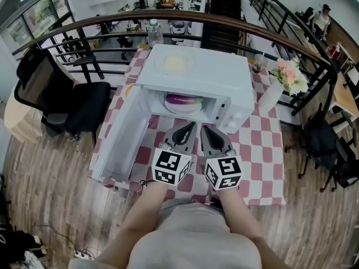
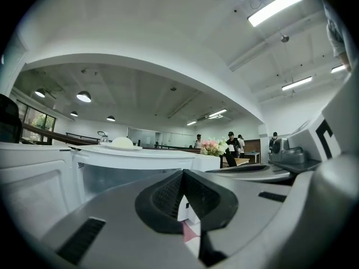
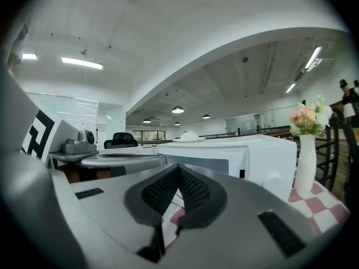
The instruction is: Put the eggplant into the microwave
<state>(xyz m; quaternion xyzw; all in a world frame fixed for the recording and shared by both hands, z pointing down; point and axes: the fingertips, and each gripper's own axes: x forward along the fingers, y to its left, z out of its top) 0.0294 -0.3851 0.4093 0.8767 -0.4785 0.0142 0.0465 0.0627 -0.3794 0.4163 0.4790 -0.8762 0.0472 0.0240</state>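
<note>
The white microwave (image 1: 196, 77) stands on the checked table, its door (image 1: 120, 144) swung wide open to the left. Inside, the purple eggplant (image 1: 180, 99) lies on a white plate (image 1: 185, 107). My left gripper (image 1: 189, 128) and right gripper (image 1: 205, 130) hover side by side just in front of the opening, both pointing at it, both shut with nothing between their pads. In the left gripper view the left gripper (image 2: 182, 175) has its dark pads meeting before the microwave (image 2: 134, 167). The right gripper view shows the right gripper (image 3: 178, 170) likewise, with the microwave (image 3: 247, 156) beyond.
A plate with a pale round item (image 1: 174, 64) rests on top of the microwave. A white vase of flowers (image 1: 280, 86) stands at the table's right, a water bottle (image 1: 154, 32) at the far edge. Black chairs (image 1: 61, 102) flank the table; a railing runs behind.
</note>
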